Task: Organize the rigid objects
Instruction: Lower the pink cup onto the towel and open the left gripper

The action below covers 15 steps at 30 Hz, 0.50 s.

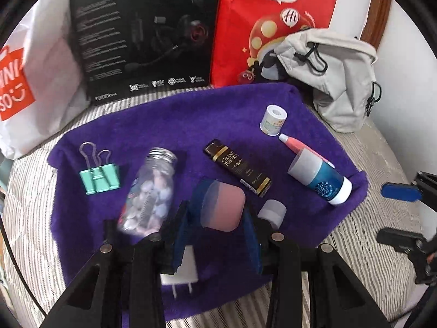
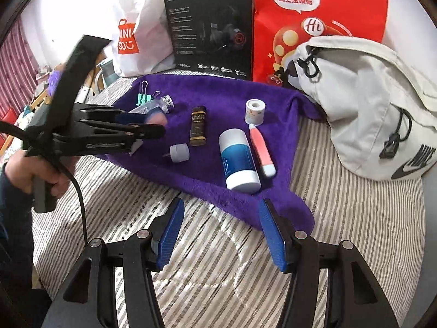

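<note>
So, a purple towel [image 1: 169,120] is spread over a striped bedsheet [image 2: 224,262], and the small rigid stuff is laid out on it. In the left wrist view the left gripper [image 1: 218,213] is seen closed on a pink rounded case [image 1: 222,207], squeezed between its blue pads, low over the near middle of the towel. Just under its left finger a white plug adapter [image 1: 183,270] is shown, prongs pointing near; in the right wrist view that adapter is mostly hidden behind the gripper body.

A clear bottle [image 1: 148,194] with a silver cap is seen just left of the held case, blurred, with a mint binder clip [image 1: 99,179] further left. A dark box [image 1: 237,168] labelled Grand Reserve is laid right of centre. Further right a blue and white tube [image 1: 321,176] and a pink pen-like applicator [image 1: 293,143] are lying side by side, with a white tape roll [image 1: 274,119] at the far end of them. A small white cap piece [image 2: 179,152] is shown clearly from the right wrist, but only partly past the gripper finger in the left one.

The right gripper [image 2: 218,232] is shown only properly by its own camera: jaws spread wide, nothing between them, held over the bare sheet near the towel's near edge. A hand [image 2: 32,172] on the left gripper's handle is visible there too.

Along the far side a white shopping bag [image 2: 139,27], a black headset box [image 2: 210,27], a red bag [image 2: 314,13] and a grey backpack [image 2: 368,104] are lined up.
</note>
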Each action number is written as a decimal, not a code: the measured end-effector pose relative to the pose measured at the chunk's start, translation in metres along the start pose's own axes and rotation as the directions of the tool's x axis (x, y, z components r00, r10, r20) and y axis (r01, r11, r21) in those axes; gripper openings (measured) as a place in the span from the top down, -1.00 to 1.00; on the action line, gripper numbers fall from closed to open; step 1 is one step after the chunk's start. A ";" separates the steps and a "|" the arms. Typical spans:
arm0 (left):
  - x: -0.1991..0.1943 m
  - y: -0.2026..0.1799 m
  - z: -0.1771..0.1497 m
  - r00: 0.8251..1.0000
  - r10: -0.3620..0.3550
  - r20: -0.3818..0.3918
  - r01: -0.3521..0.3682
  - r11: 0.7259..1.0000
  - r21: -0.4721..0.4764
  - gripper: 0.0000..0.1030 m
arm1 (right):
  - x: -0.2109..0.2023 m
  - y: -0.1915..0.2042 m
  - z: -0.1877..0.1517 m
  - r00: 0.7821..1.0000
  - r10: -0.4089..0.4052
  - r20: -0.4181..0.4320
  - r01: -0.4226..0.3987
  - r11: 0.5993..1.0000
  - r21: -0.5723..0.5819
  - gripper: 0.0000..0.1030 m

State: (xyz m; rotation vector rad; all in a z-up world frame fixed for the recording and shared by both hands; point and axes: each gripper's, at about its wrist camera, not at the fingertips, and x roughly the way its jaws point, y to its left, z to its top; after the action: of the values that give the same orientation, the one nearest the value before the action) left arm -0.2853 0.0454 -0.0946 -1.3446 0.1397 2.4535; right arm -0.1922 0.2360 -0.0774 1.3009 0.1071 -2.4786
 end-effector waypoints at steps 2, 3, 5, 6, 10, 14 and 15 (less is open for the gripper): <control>0.005 -0.002 0.001 1.000 0.011 -0.013 -0.010 1.000 0.010 0.30 | -0.002 0.000 -0.002 1.000 0.003 0.002 -0.003 1.000 0.007 -0.10; 0.008 -0.003 0.001 1.000 0.017 -0.020 -0.016 1.000 0.012 0.30 | -0.002 -0.001 -0.002 1.000 0.006 0.001 -0.006 1.000 0.010 -0.10; 0.013 -0.003 0.001 0.999 0.027 -0.032 -0.026 1.000 0.015 0.30 | -0.001 -0.002 -0.005 1.000 0.007 -0.005 -0.007 1.000 0.017 -0.11; 0.016 -0.003 0.001 0.999 0.032 -0.040 -0.031 0.999 0.013 0.30 | -0.001 -0.003 -0.006 1.000 0.004 -0.006 -0.004 1.000 0.025 -0.11; 0.023 -0.004 -0.001 0.997 0.049 -0.058 -0.047 0.998 0.028 0.30 | 0.002 -0.005 -0.009 1.000 -0.004 -0.021 0.005 0.999 0.040 -0.11; 0.024 -0.008 0.000 0.996 0.071 -0.062 -0.068 0.996 0.052 0.29 | 0.003 -0.005 -0.011 0.999 -0.011 -0.036 0.013 0.999 0.042 -0.11; 0.024 -0.009 -0.001 0.995 0.076 -0.061 -0.073 0.996 0.055 0.29 | 0.002 -0.004 -0.011 0.999 -0.012 -0.036 0.013 0.999 0.042 -0.11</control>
State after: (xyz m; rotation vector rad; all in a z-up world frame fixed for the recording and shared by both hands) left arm -0.2937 0.0594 -0.1143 -1.4183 0.2725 2.4509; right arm -0.1859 0.2421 -0.0863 1.3655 0.0723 -2.4815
